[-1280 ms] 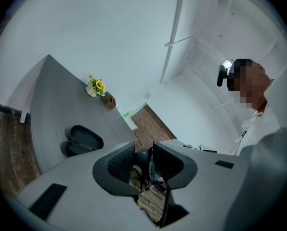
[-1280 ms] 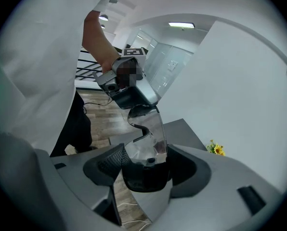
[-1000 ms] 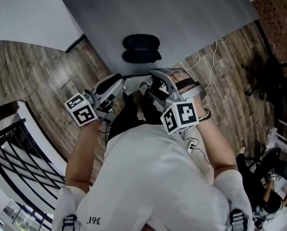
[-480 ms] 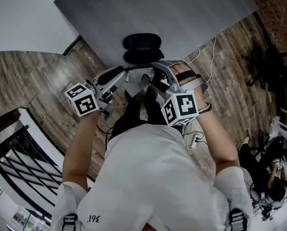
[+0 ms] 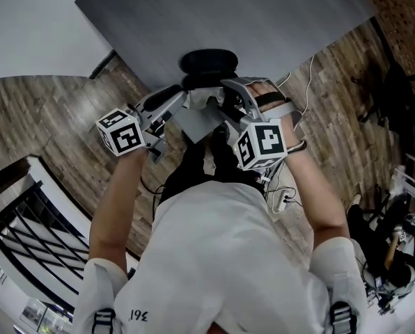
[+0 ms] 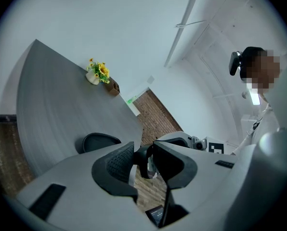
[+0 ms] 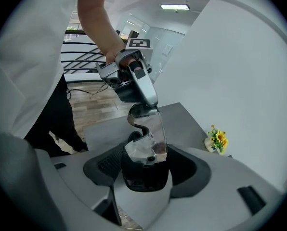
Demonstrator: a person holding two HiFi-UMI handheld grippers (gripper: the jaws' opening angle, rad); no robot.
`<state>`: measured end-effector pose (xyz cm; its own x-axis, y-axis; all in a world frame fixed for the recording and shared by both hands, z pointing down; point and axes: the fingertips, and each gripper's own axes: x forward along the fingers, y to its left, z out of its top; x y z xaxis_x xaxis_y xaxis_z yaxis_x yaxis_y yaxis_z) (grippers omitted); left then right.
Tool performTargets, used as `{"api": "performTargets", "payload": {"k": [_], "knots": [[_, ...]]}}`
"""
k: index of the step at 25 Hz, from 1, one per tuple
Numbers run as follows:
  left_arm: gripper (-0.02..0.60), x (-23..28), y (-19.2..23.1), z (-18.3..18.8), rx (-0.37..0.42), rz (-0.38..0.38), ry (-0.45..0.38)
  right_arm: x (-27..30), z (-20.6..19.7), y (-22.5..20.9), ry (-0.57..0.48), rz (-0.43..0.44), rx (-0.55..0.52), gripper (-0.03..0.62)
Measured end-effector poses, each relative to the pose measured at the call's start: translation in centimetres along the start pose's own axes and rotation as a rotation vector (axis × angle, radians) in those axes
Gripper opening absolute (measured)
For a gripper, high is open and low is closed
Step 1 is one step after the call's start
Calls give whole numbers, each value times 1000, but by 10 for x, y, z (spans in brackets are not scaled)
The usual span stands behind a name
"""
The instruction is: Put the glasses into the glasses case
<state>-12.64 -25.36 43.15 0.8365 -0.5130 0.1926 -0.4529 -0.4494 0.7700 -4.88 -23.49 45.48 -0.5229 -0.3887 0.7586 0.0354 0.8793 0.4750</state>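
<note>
Flowers [image 6: 98,72] beyond glasses case [image 6: 97,141]

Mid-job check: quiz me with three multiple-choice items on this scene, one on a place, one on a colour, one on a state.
1. Where is the glasses case? A on the grey table; B on the floor; C on a shelf.
2. What colour are the flowers on the table? A red; B yellow; C blue.
3. The glasses are: A inside the case; B lying on the table; C held by the left gripper and right gripper.
Key: A, it rests on the tabletop; B, the petals are yellow; C, each gripper clamps them, off the table.
</note>
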Motion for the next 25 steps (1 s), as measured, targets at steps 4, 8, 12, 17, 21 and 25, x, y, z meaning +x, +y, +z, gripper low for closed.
{"api": "performTargets", "payload": {"k": [4, 8, 12, 17, 21, 25], "knots": [[126, 4, 14, 3, -10, -4, -3, 12, -3, -5, 14, 3, 4, 288], [126, 12, 30, 9, -16, 5, -2, 26, -10, -13, 21, 2, 18, 290], [126, 21, 43, 13, -6, 21, 9, 39, -18, -19, 30, 7, 35, 288], [126, 30, 58, 18, -6, 37, 20, 54, -27, -27, 42, 18, 45, 290], [126, 36, 65, 22, -8, 41, 29, 61, -31, -33, 48, 23, 45, 290], [126, 41, 75, 19, 15, 73, 41, 71, -38, -33, 54, 17, 42, 289]]}}
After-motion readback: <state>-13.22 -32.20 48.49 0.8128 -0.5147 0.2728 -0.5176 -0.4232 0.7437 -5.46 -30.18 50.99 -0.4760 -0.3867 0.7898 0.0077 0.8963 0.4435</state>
